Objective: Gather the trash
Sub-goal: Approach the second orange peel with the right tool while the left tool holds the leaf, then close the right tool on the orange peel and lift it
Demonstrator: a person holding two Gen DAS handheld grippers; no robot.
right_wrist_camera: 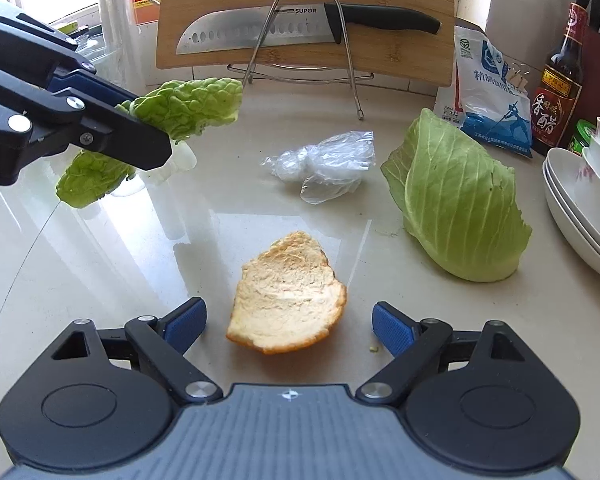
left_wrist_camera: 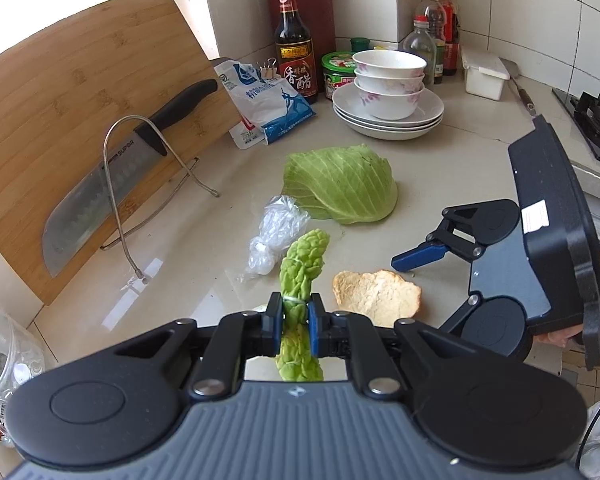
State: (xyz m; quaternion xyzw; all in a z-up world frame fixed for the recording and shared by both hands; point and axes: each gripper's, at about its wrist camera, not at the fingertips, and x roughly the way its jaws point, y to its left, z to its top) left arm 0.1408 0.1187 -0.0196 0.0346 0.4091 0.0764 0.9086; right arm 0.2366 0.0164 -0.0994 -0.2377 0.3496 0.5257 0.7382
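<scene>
My left gripper (left_wrist_camera: 296, 312) is shut on a crinkled green leaf (left_wrist_camera: 304, 264) and holds it above the pale counter; the right wrist view has this gripper (right_wrist_camera: 144, 132) at upper left with the leaf (right_wrist_camera: 188, 108) sticking out on both sides. A piece of orange peel (right_wrist_camera: 288, 292) lies pith side up on the counter. My right gripper (right_wrist_camera: 288, 322) stands open around it, one blue pad on each side and neither touching. A crumpled clear plastic bag (right_wrist_camera: 324, 164) lies farther back, next to a cut cabbage wedge (right_wrist_camera: 460, 200).
A wooden cutting board (right_wrist_camera: 400, 60) leans on a wire rack at the back with a black-handled knife (right_wrist_camera: 260, 28) across it. A salt bag (right_wrist_camera: 488, 96), a vinegar bottle (right_wrist_camera: 556, 92) and stacked bowls on plates (right_wrist_camera: 572, 208) stand to the right. A gas hob (left_wrist_camera: 596, 120) lies beyond.
</scene>
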